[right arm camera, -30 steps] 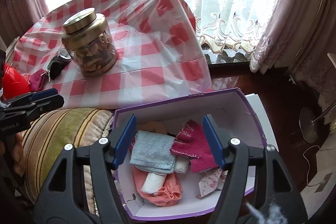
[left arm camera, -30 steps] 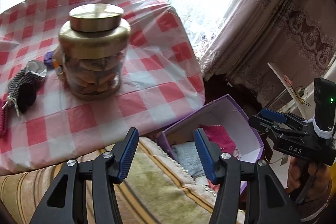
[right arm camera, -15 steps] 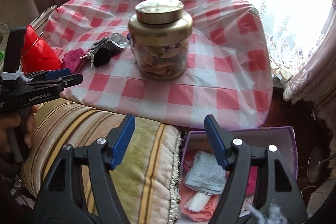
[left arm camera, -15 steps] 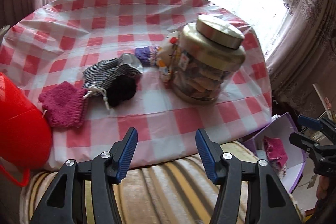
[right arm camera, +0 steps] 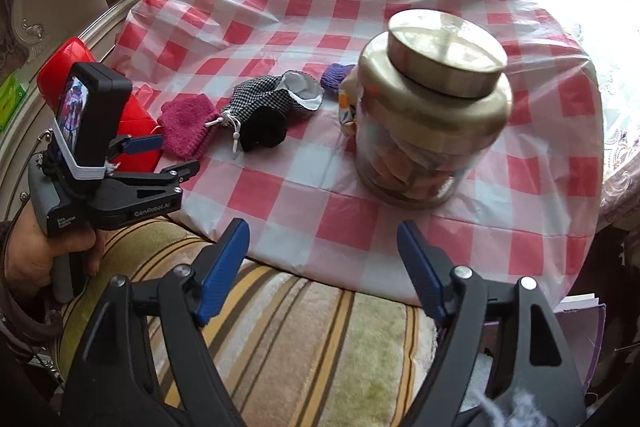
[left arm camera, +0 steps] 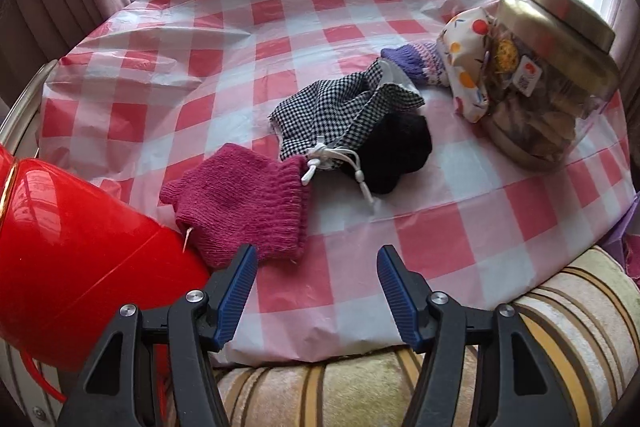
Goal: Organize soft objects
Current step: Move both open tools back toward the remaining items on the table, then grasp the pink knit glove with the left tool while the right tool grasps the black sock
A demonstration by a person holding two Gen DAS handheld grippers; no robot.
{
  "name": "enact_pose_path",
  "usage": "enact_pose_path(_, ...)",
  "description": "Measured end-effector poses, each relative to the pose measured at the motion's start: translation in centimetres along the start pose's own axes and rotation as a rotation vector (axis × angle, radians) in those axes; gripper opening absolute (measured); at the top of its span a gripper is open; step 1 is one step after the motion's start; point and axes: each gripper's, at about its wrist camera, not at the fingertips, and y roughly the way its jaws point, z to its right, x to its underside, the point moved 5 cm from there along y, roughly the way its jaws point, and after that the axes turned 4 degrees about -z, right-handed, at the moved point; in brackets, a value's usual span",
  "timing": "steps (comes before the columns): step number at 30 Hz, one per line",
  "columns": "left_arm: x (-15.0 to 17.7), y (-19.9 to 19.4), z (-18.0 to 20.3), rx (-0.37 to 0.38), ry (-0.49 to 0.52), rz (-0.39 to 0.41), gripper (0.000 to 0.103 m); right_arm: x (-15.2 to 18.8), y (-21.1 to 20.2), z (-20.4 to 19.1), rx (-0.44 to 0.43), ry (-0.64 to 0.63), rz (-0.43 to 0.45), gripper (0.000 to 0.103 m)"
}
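The left gripper (left arm camera: 312,267) is held with its jaws spread and nothing between them, above the near edge of the checked tablecloth (left arm camera: 420,239); the magenta knitted piece (left arm camera: 244,203) is seen just ahead of its left finger, touching the red container (left arm camera: 72,267) further left; the houndstooth drawstring pouch (left arm camera: 340,111) and the black knitted item (left arm camera: 396,151) lie together further ahead, and the purple knitted piece (left arm camera: 412,63) and patterned cloth (left arm camera: 464,67) are found ahead to the right, against the gold-lidded jar (left arm camera: 552,87). The right gripper (right arm camera: 324,247) is likewise open and empty, held over a striped cushion (right arm camera: 300,339); the jar (right arm camera: 428,115) stands just ahead of it, the soft items ahead to the left; a purple box (right arm camera: 580,331) edge shows beside its right finger.
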Motion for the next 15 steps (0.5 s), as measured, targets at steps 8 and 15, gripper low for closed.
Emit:
enact_pose_path(8, -1.1, 3.5, -1.3, -0.074, 0.03, -0.077, 0.063, -3.5, 4.1, -3.2, -0.064, -0.019, -0.039, 0.083)
enact_pose_path(15, -1.7, 6.0, -1.9, -0.078, 0.037, -0.128, 0.063, -5.6, 8.5, -5.6, -0.068, -0.101, -0.073, 0.083)
